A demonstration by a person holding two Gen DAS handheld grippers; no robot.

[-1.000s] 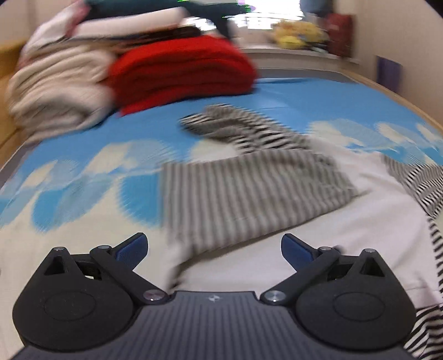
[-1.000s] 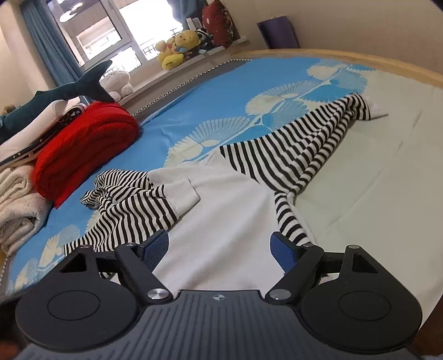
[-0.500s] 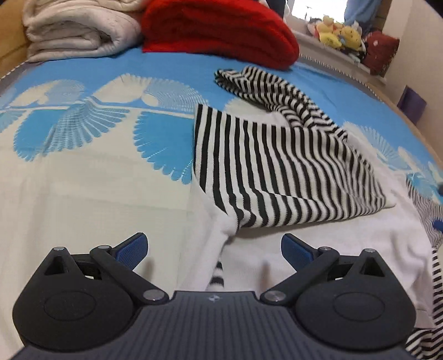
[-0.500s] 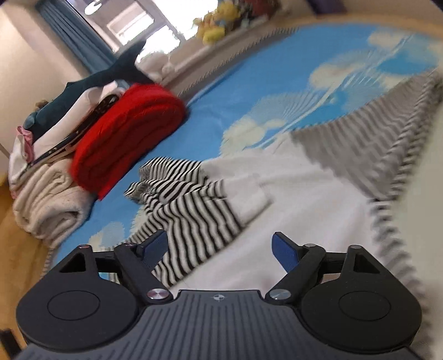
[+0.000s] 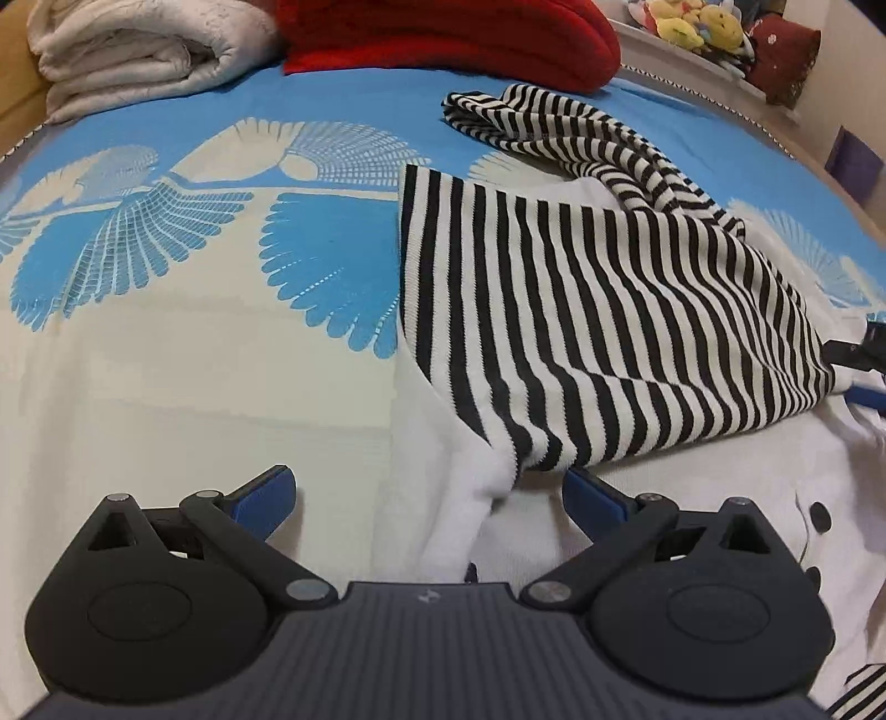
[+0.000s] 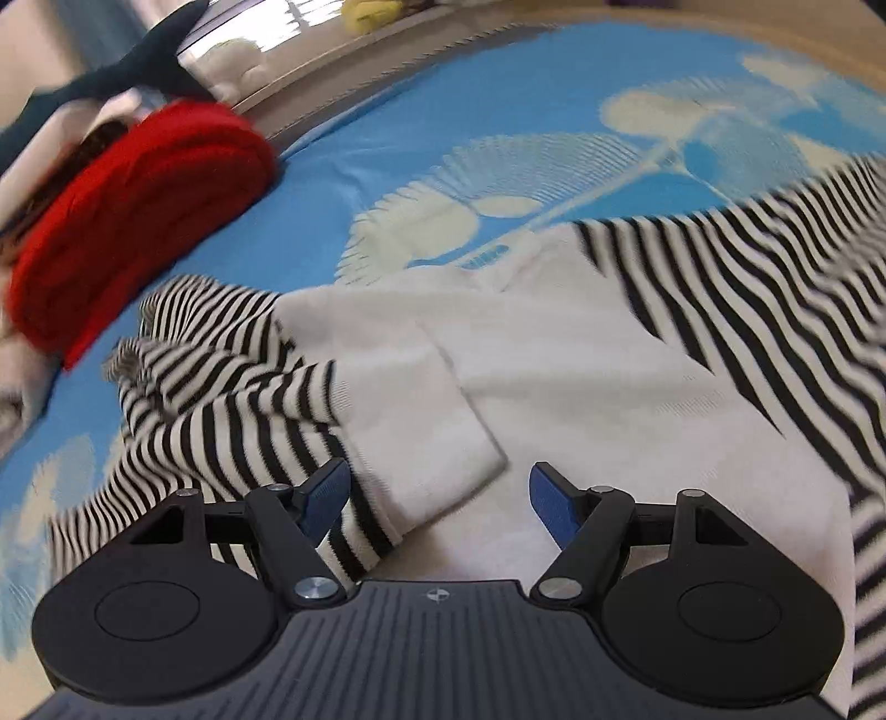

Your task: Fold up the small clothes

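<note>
A striped-and-white garment (image 5: 598,310) lies spread on a blue patterned bed (image 5: 166,343). The left gripper (image 5: 426,498) gapes apart over its hem; the right gripper (image 6: 440,493), jaws just narrowing, straddles a white cuff unclamped.

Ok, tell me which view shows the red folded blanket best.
The right wrist view: the red folded blanket shows nearly whole, though blurred. The left wrist view is sharper but the frame's top edge cuts the blanket off.

Both grippers lower over sweater (image 6: 581,387); right gripper (image 6: 440,495) jaws just narrowed around white cuff (image 6: 437,443)
</note>
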